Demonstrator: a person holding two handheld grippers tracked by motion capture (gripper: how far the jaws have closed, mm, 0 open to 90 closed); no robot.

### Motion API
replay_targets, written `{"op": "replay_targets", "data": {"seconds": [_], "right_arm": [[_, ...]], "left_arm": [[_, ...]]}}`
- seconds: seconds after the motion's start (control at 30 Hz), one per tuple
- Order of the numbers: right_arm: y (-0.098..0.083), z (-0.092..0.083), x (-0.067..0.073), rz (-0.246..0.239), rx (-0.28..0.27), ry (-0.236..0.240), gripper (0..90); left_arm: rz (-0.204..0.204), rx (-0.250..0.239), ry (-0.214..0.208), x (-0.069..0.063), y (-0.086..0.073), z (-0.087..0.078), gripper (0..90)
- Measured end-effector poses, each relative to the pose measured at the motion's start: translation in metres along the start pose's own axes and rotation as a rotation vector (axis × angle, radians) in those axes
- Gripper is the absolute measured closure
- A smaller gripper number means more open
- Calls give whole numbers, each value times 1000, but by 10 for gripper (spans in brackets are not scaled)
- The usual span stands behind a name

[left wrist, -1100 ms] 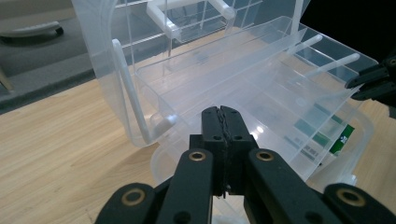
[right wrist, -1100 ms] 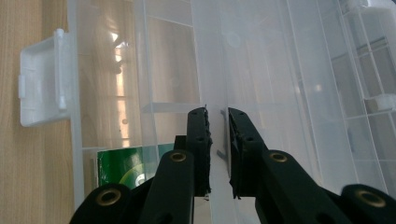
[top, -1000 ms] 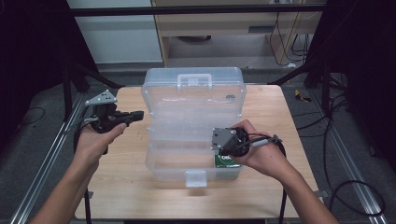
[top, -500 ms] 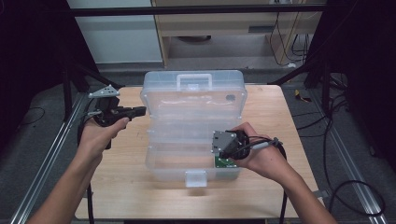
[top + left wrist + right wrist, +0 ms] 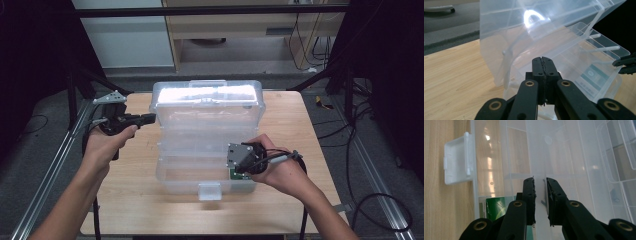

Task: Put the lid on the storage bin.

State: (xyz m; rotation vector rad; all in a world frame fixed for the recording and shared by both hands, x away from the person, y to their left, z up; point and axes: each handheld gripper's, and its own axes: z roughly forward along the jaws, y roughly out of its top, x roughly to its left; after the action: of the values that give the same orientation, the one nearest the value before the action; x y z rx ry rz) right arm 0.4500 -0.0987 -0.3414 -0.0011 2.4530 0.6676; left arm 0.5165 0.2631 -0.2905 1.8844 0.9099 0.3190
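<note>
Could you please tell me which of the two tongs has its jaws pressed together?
The left tongs, held beside the clear plastic box; the right tongs, over the box's lowest tray, show a gap between their jaws.

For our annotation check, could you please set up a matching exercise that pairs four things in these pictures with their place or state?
Things:
1. left gripper
2. right gripper
3. green packet
4. white latch

Descriptions:
A. jaws slightly apart, over the clear plastic organiser box
B. hanging off the box's near edge
C. jaws pressed together, beside the box
D. lying in the box's bottom compartment

Pairs: 1-C, 2-A, 3-D, 4-B
</note>
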Motion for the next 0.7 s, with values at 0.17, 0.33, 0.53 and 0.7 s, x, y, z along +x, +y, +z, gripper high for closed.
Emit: {"op": "replay_targets", "data": {"seconds": [0.17, 0.33, 0.53, 0.7], "right_arm": [[0, 0, 4, -11, 1, 4, 784], [-1, 0, 7, -11, 7, 9, 786], [-2, 0, 9, 0, 5, 18, 770], [-3, -2, 13, 34, -11, 12, 679]], "left_arm": [[1, 6, -5, -3, -3, -1, 899], [-4, 4, -1, -7, -9, -1, 899], [1, 8, 2, -12, -16, -4, 899], [8, 4, 5, -13, -19, -7, 898]]}}
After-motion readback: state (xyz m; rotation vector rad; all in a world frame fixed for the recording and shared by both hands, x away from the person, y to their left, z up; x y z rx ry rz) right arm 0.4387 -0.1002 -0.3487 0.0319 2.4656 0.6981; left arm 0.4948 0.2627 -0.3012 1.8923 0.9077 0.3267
